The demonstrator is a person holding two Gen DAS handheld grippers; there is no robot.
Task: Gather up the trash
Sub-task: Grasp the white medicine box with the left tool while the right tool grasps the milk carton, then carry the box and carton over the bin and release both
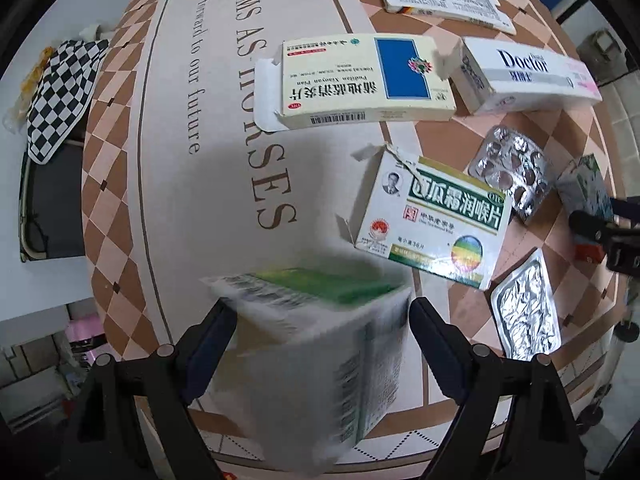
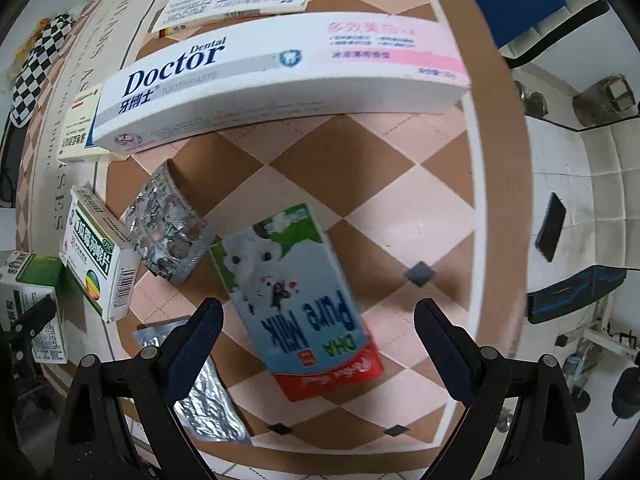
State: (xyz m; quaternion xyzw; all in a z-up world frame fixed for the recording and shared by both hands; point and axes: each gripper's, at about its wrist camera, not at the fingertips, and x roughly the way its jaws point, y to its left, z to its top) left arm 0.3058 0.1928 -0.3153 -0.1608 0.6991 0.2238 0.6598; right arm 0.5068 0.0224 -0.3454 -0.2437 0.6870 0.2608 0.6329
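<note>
Left wrist view: left gripper (image 1: 322, 322) jaws spread, green-white box (image 1: 320, 344) blurred between fingers, contact unclear. Lozenge box (image 1: 432, 220) beyond, right; blister pack (image 1: 512, 172) farther right; cream box (image 1: 360, 80) far.

Right wrist view: right gripper (image 2: 318, 320) jaws released, milk carton (image 2: 300, 296) lying flat on checkered tablecloth (image 2: 400, 200) between fingers, untouched. Toothpaste box (image 2: 280, 76) far.
</note>
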